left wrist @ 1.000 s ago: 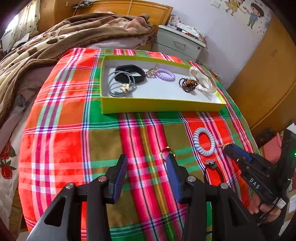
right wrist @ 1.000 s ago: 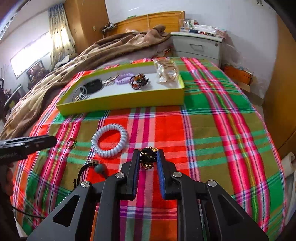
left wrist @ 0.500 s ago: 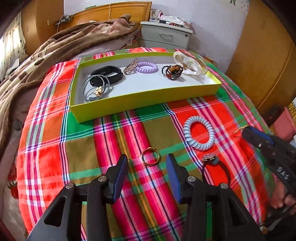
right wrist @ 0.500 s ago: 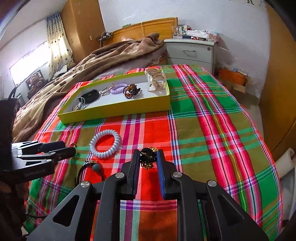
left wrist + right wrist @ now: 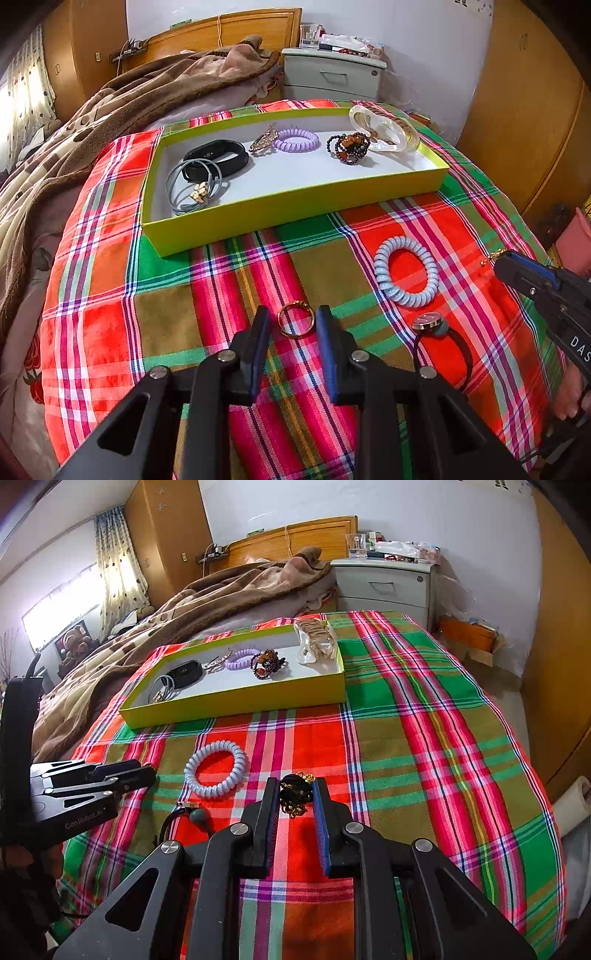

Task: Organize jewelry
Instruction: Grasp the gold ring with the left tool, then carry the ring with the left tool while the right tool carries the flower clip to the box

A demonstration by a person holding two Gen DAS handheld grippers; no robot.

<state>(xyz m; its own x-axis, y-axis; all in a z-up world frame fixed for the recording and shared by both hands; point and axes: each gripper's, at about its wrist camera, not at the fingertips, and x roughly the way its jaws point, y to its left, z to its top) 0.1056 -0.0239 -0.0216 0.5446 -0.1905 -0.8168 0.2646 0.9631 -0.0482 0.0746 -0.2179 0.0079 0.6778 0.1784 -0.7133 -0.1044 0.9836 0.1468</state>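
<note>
A yellow-green tray (image 5: 295, 210) (image 5: 236, 705) on the plaid cloth holds a black band (image 5: 218, 157), grey hair ties (image 5: 192, 184), a purple coil tie (image 5: 295, 139), a bead bracelet (image 5: 349, 147) and a clear bangle (image 5: 384, 127). My left gripper (image 5: 291, 325) (image 5: 144, 771) is open, its jaws on either side of a gold ring (image 5: 295, 323) lying on the cloth. My right gripper (image 5: 295, 797) is shut on a black and gold hair tie (image 5: 295, 794) and holds it above the cloth. A pale blue coil tie (image 5: 406, 271) (image 5: 216, 768) and a black tie with a round charm (image 5: 439, 339) (image 5: 184, 814) lie on the cloth.
A brown blanket (image 5: 110, 110) covers the bed to the left and behind. A grey nightstand (image 5: 384, 585) stands at the back. Wooden wardrobes (image 5: 524, 110) line the right side. The cloth drops off at its front and right edges.
My left gripper moved forward so its jaws now flank the gold ring and narrowed slightly. My right gripper rose and drew back with the black and gold tie still in it.
</note>
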